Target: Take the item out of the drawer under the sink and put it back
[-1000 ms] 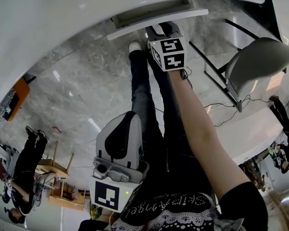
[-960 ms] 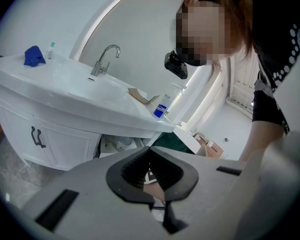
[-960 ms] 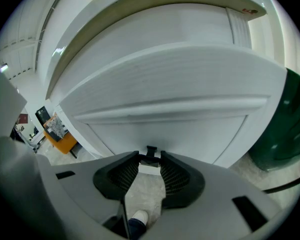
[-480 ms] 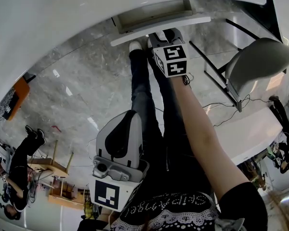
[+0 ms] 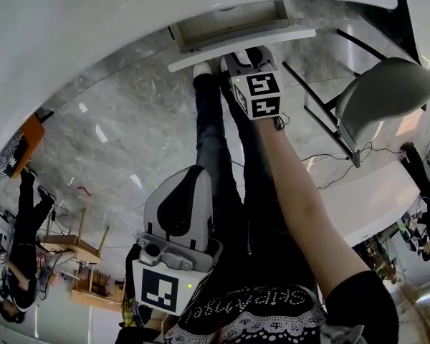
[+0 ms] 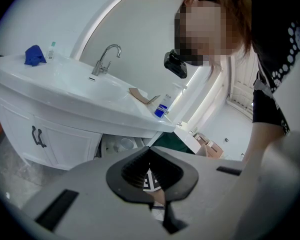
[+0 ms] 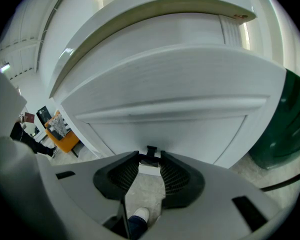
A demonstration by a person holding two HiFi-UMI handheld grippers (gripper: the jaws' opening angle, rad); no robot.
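Observation:
The white drawer [image 5: 240, 45] under the sink counter [image 5: 129, 20] stands partly pulled out, its inside [image 5: 226, 18] pale, and I cannot make out an item there. My right gripper [image 5: 244, 54] is at the drawer front, shut on the dark drawer handle [image 7: 151, 154] in the middle of the white panel [image 7: 165, 124]. My left gripper [image 5: 193, 170] hangs back near the person's hip, shut and holding nothing. In the left gripper view the open drawer [image 6: 121, 145] shows under the basin with pale round shapes inside, past the left gripper [image 6: 149, 150].
A grey chair [image 5: 387, 92] stands right of the drawer, with cables on the floor [image 5: 330, 167]. The person's legs and shoes [image 5: 201, 69] are just below the drawer. On the counter are a faucet [image 6: 107, 56], a blue cloth [image 6: 34, 55] and a blue bottle [image 6: 161, 109].
The drawer has slid further out towards the person, with my right gripper on its handle moving back with it. The left gripper has stayed put.

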